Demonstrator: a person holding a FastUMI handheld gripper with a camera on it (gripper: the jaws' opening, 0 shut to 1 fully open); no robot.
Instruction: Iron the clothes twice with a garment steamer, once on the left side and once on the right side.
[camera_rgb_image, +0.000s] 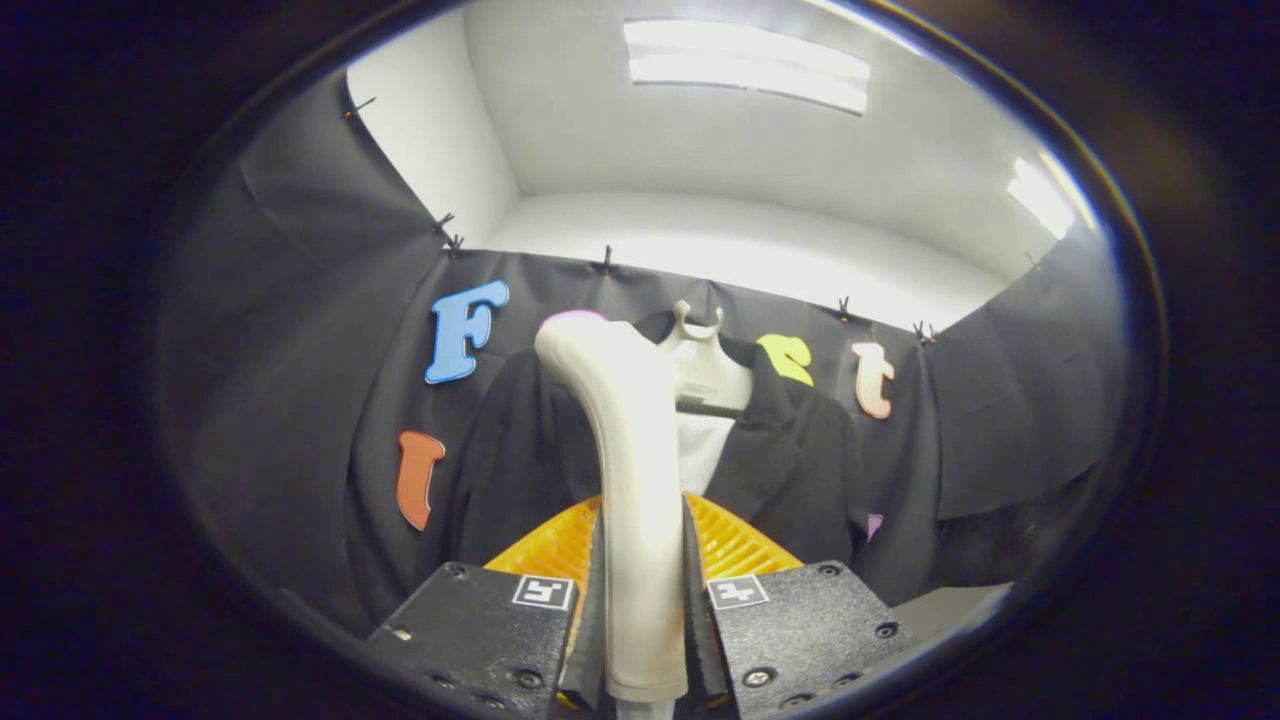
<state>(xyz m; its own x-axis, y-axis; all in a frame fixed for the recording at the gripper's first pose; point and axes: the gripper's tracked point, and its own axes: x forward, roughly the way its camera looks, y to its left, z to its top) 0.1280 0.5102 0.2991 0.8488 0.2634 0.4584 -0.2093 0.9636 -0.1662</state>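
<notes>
Booth: black cloth wall (300, 350) pinned up under a white ceiling with lit panels (745, 62). Item one: garment steamer (630, 480), pale handle standing upright between the fingers, its head bent to the left at the top. Gripper (640, 625): both fingers closed against the handle's sides, holding it. Item two: dark jacket (790, 460) on a white hanger (700, 360) against the wall, beyond the steamer, a white panel at its chest. Item three: orange ribbed piece (735, 540) just behind the fingers, possibly the steamer's base.
</notes>
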